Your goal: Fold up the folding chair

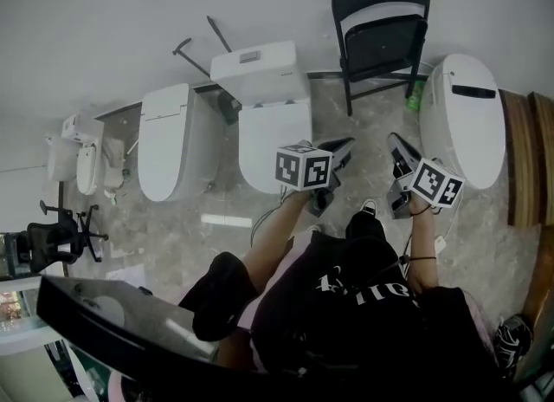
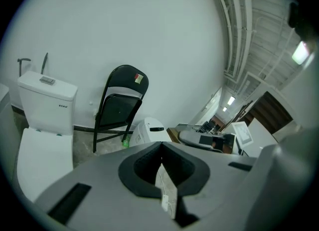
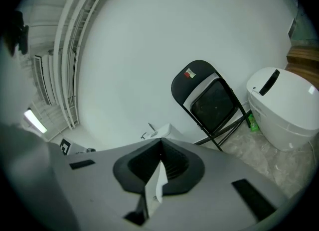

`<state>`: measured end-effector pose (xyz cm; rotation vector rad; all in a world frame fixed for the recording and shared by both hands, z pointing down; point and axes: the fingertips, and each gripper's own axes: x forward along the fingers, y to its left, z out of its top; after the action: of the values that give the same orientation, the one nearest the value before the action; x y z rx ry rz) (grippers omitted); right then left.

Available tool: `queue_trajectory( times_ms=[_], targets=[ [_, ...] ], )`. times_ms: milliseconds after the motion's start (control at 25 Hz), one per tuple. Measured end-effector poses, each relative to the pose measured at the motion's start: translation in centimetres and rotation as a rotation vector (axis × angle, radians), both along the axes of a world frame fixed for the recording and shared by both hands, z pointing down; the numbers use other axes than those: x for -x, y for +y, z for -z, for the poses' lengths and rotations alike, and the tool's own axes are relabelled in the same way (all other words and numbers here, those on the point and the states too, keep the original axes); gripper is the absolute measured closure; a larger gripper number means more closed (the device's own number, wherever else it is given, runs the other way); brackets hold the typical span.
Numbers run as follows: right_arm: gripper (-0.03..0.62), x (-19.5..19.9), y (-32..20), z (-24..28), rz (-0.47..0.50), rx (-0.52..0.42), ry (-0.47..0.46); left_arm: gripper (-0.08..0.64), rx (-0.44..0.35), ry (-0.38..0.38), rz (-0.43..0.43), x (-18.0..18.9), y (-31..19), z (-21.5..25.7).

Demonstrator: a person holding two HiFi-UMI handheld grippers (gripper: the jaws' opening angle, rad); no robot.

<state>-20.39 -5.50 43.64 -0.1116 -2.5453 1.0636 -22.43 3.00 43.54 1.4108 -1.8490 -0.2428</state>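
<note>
The chair (image 1: 381,32) at the far wall looks already folded, little left; my left claw (image 1: 344,146) and right claw (image 1: 397,143) are closed, empty.

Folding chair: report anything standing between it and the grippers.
Nothing visible. Bare floor runs from the left gripper and right gripper to the folding chair, between the tank toilet and the lidded toilet.

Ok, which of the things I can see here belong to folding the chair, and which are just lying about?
For the job:
- black folding chair, against the wall
- left hand-held gripper, shut, empty
- right hand-held gripper, shut, empty

Just lying about:
- toilet with cistern
- left tankless toilet
- right tankless toilet
- green bottle beside the chair's leg
- black office chair
</note>
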Motion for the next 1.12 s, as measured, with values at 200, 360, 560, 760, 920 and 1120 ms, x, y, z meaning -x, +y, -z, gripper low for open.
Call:
queue_trajectory(
  times_ms=[200,360,560,760,920,1120],
  targets=[
    [0.578,-2.2,7.3,-0.5,-0.094,0.012,0.003,0.557,-0.024,0.038,-0.041,-1.7,8.4,-0.8],
    [0.578,-4.4,13.2,-0.8,-0.141,0.004,0.004,0.557,-0.053,0.069,-0.069,-2.9,13.9,-1.3],
    [0.578,-7.6,17.1,-0.8,-0.186,-0.043,0.035,0.557,-0.113,0.084,-0.115,-4.7,16.1,-0.6],
    [0.578,-10.2,18.7,0.2,-0.204,-0.099,0.052,0.557,-0.157,0.085,-0.185,-7.9,16.3,0.7],
    [0.578,-11.6,19.5,1.2,-0.197,-0.120,0.051,0.557,-0.172,0.090,-0.202,-9.6,16.2,1.5],
    [0.578,-15.5,20.7,1.6,-0.219,-0.150,0.040,0.557,-0.186,0.101,-0.183,-13.2,17.1,1.9]
  ],
)
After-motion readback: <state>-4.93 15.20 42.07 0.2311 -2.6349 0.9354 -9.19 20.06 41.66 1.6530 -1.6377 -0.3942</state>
